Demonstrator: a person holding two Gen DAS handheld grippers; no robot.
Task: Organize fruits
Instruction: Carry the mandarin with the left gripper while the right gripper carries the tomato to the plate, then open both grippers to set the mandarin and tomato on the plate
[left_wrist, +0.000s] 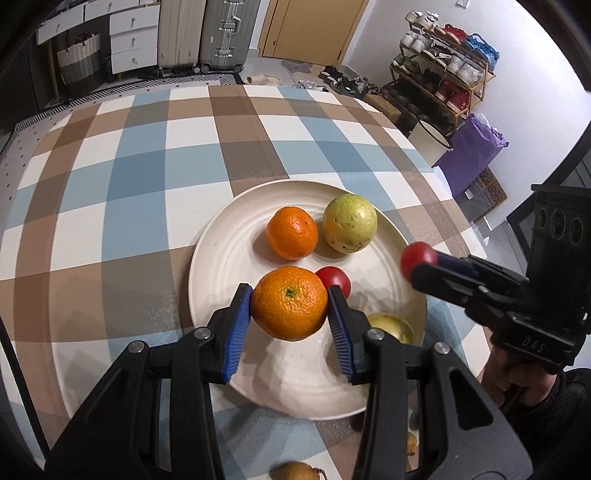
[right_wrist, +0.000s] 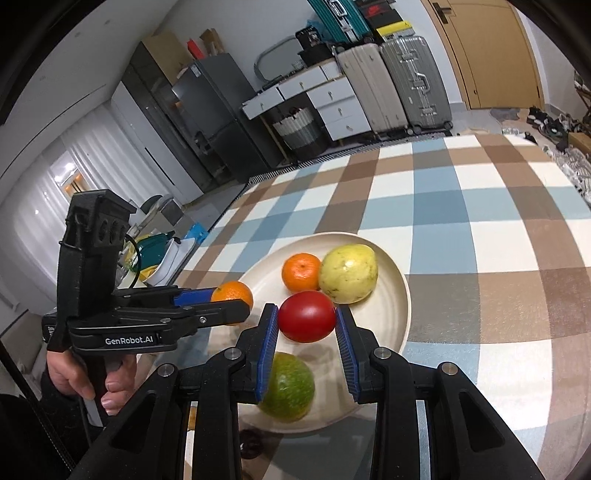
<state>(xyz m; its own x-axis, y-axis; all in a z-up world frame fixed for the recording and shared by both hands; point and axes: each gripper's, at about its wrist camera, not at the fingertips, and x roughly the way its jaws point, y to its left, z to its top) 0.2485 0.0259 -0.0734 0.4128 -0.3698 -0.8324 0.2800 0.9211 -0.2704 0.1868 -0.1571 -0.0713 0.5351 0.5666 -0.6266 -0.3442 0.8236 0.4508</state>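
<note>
Both grippers are loaded right now: the left gripper (left_wrist: 290, 314) is clamped on a big dimpled orange mandarin (left_wrist: 290, 302), and the right gripper (right_wrist: 306, 332) is squeezing a smooth red tomato-like fruit (right_wrist: 306, 316), both hovering over the round cream ceramic plate (left_wrist: 229, 258).

Already on the plate: a smaller orange mandarin (left_wrist: 291, 232), a yellow-green guava (left_wrist: 350, 223), a green round fruit (right_wrist: 290, 387) and another red fruit (left_wrist: 334, 280). So I'd say mostly done, just these two to set down, plus maybe some brownish bits at the near desk edge, hard to tell.

Open spots sit at the plate's left and near side. Beyond that, the checked desk (left_wrist: 147, 166) has loads of room.
</note>
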